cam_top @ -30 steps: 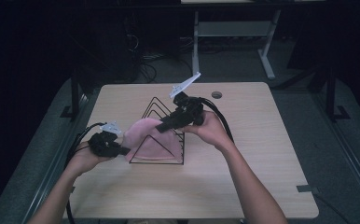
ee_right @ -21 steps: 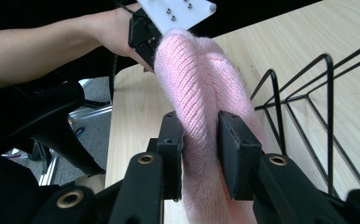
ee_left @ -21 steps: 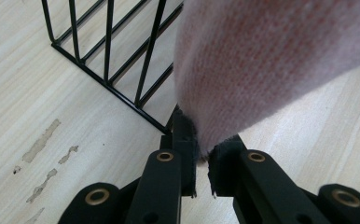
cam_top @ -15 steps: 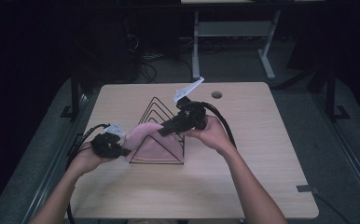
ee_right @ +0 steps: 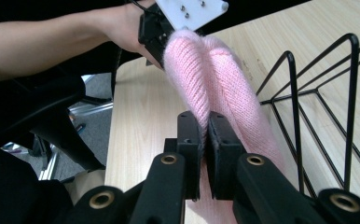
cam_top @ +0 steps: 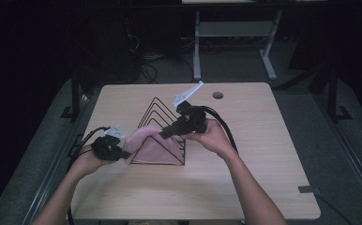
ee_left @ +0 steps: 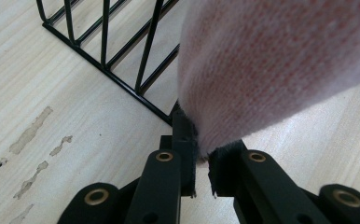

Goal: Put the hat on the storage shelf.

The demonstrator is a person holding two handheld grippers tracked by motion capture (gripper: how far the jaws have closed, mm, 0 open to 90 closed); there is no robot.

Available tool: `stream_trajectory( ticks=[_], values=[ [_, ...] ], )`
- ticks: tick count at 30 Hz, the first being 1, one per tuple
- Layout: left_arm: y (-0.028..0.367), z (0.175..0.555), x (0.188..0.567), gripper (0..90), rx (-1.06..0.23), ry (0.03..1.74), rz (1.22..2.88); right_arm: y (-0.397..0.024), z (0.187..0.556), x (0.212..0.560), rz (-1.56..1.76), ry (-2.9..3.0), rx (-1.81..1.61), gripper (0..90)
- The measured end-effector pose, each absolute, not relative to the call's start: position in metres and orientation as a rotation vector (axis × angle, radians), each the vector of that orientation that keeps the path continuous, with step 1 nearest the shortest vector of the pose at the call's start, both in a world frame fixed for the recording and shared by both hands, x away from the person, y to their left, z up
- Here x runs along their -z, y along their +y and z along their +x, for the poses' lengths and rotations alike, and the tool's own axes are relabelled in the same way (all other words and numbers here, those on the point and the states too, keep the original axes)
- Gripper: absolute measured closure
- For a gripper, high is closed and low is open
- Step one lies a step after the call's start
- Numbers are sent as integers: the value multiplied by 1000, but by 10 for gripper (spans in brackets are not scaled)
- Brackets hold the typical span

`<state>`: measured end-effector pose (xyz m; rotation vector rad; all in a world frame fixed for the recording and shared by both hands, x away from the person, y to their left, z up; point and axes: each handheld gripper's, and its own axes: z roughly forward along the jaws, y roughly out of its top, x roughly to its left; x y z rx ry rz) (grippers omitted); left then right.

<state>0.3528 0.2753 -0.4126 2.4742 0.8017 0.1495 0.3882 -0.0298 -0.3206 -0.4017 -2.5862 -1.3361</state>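
Nearest the person, the left gripper (cam_top: 123,153) sat low at the near left of the wooden table (cam_top: 263,187), its jaws nearly closed and pinching one end of the pink knitted cloth (cam_top: 144,143); in the left gripper view the knit (ee_left: 271,65) bulged out just above the pads, so the hold was on a thin edge only. That low grip seemed meant to anchor the cloth's near end while the other end was worked.

A little farther and to the right, the right gripper (cam_top: 162,134) had just been closing its jaws, and in the right gripper view they stood tight on a fold of the cloth (ee_right: 215,84), which ran as a doubled ridge away to the left gripper (ee_right: 162,39). Held at both ends, the cloth hung draped over the near wires of the black wire rack (cam_top: 167,105), probably so it could be laid into or lifted off one slot.

Beyond the rack, the far table held a small round hole (cam_top: 218,95).
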Motion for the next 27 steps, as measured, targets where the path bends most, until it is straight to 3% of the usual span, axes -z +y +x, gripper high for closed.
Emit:
stream_trajectory(
  ticks=[7,12,21,23,26,27],
  values=[
    [279,352,409,774,-125,785,2458,-34,388,314,-401,-2601,1356,850],
    [277,352,409,834,-141,768,2481,-35,390,321,-422,-2578,1336,850],
    [272,353,415,835,-143,766,2506,-34,388,324,-418,-2567,1343,842],
    [272,352,414,815,-153,772,2506,-34,387,323,-423,-2560,1348,825],
    [272,350,413,648,-193,781,2500,-37,386,323,-433,-2550,1371,750],
    [273,349,412,635,-202,777,2494,-39,386,322,-442,-2541,1371,729]
  ],
)
